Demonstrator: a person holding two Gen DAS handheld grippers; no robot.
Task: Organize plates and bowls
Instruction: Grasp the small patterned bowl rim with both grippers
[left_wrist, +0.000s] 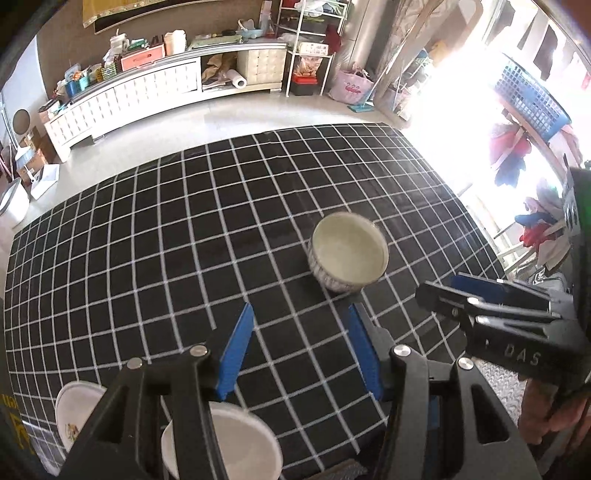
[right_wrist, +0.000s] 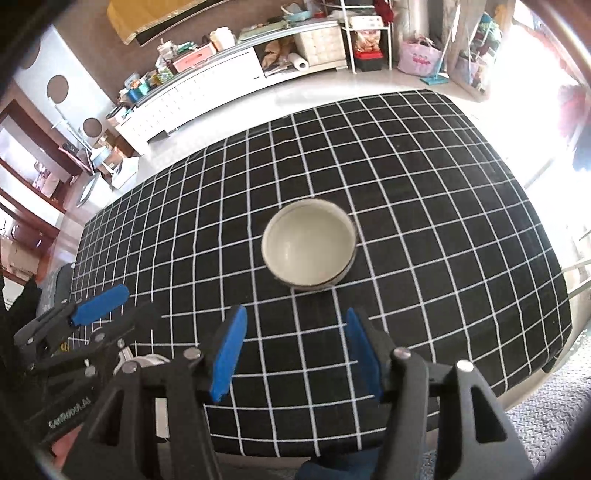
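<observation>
A cream bowl with a blue-patterned outside (left_wrist: 349, 253) stands on the black grid tablecloth (left_wrist: 184, 236); in the right wrist view the bowl (right_wrist: 309, 248) looks like two nested bowls. My left gripper (left_wrist: 301, 325) is open and empty, short of the bowl and a little to its left. My right gripper (right_wrist: 295, 332) is open and empty, just short of the bowl; it also shows in the left wrist view (left_wrist: 454, 295). A white bowl (left_wrist: 221, 443) and a white patterned plate (left_wrist: 74, 413) sit under the left gripper near the table's front edge.
The table's front edge (right_wrist: 332, 448) lies just below both grippers. A long white cabinet (left_wrist: 140, 92) stands across the floor behind the table. A blue basket (left_wrist: 528, 96) is at the right. The left gripper shows at the left of the right wrist view (right_wrist: 96, 314).
</observation>
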